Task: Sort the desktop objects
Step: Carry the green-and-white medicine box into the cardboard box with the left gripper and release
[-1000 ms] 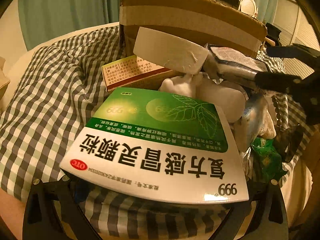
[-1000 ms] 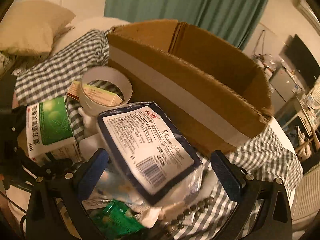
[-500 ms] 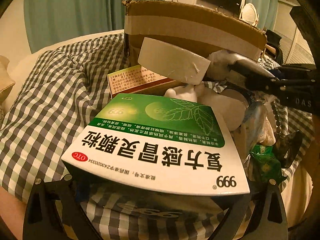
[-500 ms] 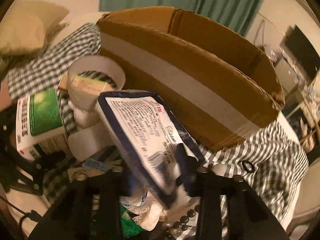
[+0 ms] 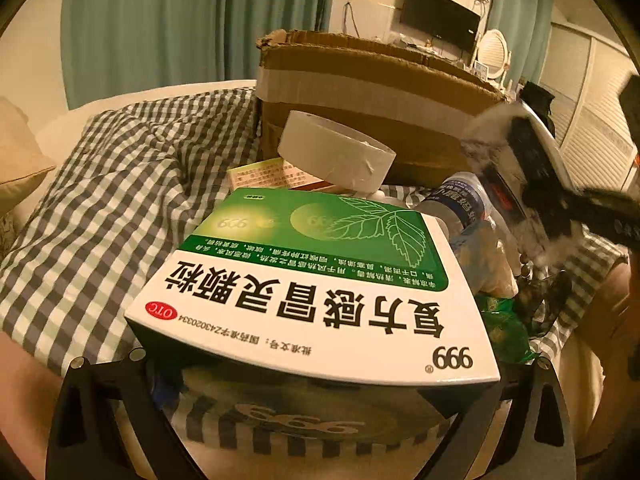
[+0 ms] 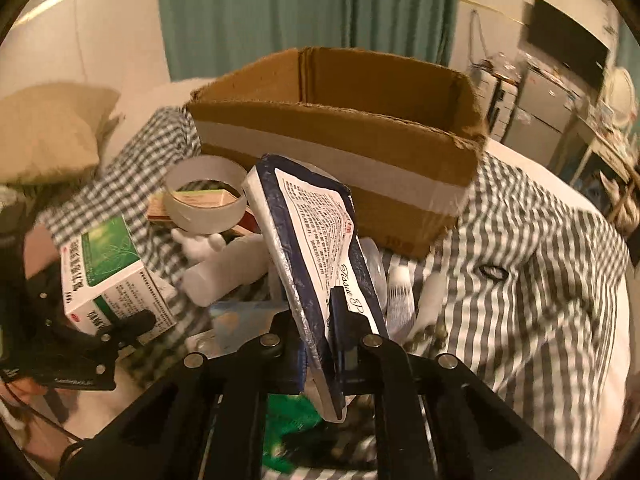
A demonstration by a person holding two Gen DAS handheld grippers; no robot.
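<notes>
The right gripper point(image 6: 320, 364) has its fingers pinching a tissue pack point(image 6: 316, 248) by its near end, the pack tilted on edge and raised above the clutter just in front of the box point(image 6: 340, 128). The left gripper point(image 5: 304, 396) has its fingers pressed onto a green medicine carton point(image 5: 316, 280), held nearer than the pile, in front of the box and to its left.

The step in hand looks like carrying the pack to the open box. To do it well, lift the pack until its far end clears the box's near rim, then bring it over the opening before letting go; the grip is on one end only, so the soft pack may sag or swing, and a slow, level carry suits it. Keep it off the tape roll point(image 6: 206, 200), which leans on a smaller carton point(image 5: 268, 174) just in front of the box and could roll off.

Counted: one box, one tissue pack, one tape roll, two cartons, one white plastic bottle point(image 6: 224, 272), one green wrapper point(image 5: 504, 332). Smaller things lie in front of the box too, blurred beyond counting. All rest on a checked cloth point(image 5: 112, 208) over a bed.
</notes>
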